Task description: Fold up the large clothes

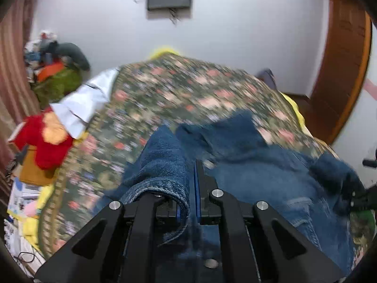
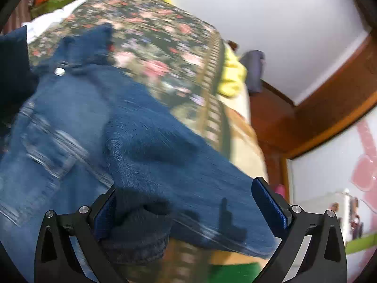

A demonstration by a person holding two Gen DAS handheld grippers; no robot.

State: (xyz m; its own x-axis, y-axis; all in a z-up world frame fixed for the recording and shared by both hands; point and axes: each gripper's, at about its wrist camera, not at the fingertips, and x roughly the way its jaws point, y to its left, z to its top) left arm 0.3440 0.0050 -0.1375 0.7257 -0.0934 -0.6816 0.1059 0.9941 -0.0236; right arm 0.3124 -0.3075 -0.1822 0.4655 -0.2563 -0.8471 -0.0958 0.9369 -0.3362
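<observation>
2 tools | left tool clamped on jeans | right tool apart, jeans between

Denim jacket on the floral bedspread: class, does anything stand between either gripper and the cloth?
Nothing does. The left gripper is clamped on a fold of the denim jacket. The right gripper stands wide open with the jacket between its pads, on the floral bedspread.
</observation>
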